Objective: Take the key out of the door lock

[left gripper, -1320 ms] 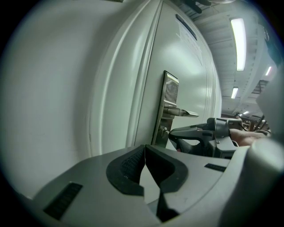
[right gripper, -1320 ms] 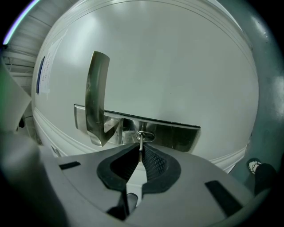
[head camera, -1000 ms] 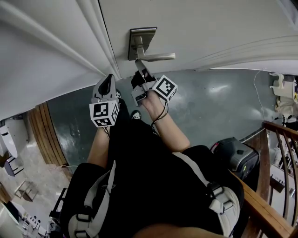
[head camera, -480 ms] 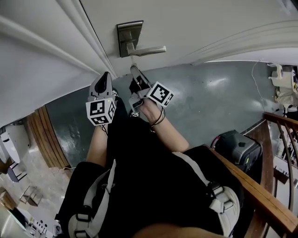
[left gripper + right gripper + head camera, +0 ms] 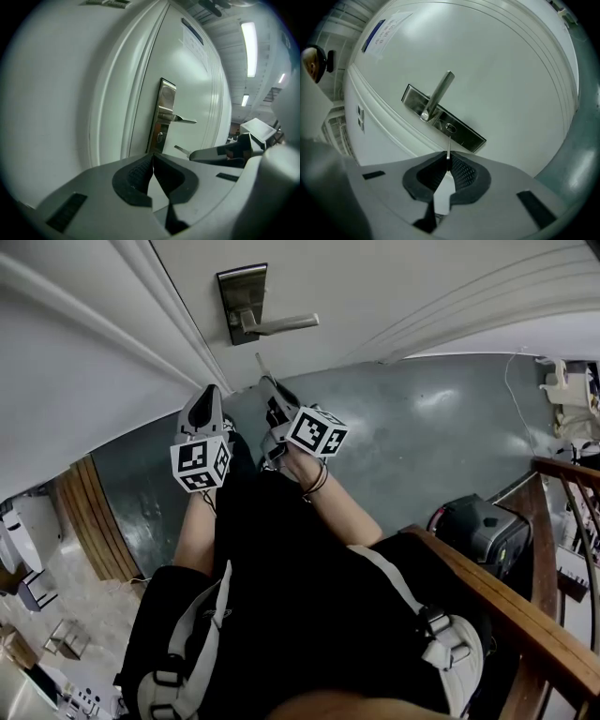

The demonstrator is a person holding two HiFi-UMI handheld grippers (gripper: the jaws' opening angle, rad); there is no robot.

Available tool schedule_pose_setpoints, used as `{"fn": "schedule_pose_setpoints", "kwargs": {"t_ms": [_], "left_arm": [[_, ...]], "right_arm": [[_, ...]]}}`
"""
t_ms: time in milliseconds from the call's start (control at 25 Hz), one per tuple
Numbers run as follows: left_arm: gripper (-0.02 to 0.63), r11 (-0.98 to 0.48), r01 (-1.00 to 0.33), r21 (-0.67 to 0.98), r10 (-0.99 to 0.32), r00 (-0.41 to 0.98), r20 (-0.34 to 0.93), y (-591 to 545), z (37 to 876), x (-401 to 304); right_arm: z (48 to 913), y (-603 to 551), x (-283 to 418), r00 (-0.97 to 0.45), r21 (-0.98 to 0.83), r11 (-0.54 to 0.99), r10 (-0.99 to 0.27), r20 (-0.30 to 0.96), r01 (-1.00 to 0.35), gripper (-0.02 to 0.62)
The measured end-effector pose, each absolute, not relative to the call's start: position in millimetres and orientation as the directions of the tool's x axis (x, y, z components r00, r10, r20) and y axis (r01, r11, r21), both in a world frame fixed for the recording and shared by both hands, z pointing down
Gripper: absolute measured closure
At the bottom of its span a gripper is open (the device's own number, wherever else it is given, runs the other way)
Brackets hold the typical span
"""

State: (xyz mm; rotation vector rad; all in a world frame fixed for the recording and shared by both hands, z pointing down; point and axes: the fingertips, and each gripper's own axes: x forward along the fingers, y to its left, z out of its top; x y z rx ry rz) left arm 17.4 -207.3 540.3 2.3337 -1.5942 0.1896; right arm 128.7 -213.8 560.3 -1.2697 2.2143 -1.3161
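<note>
The steel lock plate [image 5: 242,301] with its lever handle [image 5: 281,324] sits on the white door [image 5: 403,287]. My right gripper [image 5: 268,385] is shut on the key [image 5: 260,366], whose thin blade sticks out from the jaws and ends short of the plate, apart from it. In the right gripper view the key [image 5: 448,149] points at the keyhole [image 5: 450,127] with my right gripper [image 5: 447,162] clamped on its head. My left gripper [image 5: 208,397] hangs beside it to the left, shut and empty; its pads [image 5: 140,171] meet in the left gripper view.
The white door frame [image 5: 112,334] runs along the left. A wooden railing [image 5: 525,615] and a black case [image 5: 480,532] stand at the right over a grey floor [image 5: 422,446]. The person's black clothing fills the lower middle.
My right gripper has drawn back from the lock plate with the key in it, and a gap has opened between key and plate. The left gripper has stayed shut beside it.
</note>
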Motion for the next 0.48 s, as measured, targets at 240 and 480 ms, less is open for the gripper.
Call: {"fn": "schedule_pose_setpoints", "kwargs": {"t_ms": [240,480], "left_arm": [[0.583,-0.335,-0.926,0.175,-0.883,0.373,0.285,-178,541,24],[0.582,-0.347,-0.919,0.19,-0.867,0.391,0.31,-159,546,31]], "right_arm": [[556,-186,139,-0.572,-0.732,0.248,-0.788,0.228,-0.634,0.566],[556,-162,150,-0.558,-0.664,0.271,-0.787,0.263,-0.696,0.566]]}}
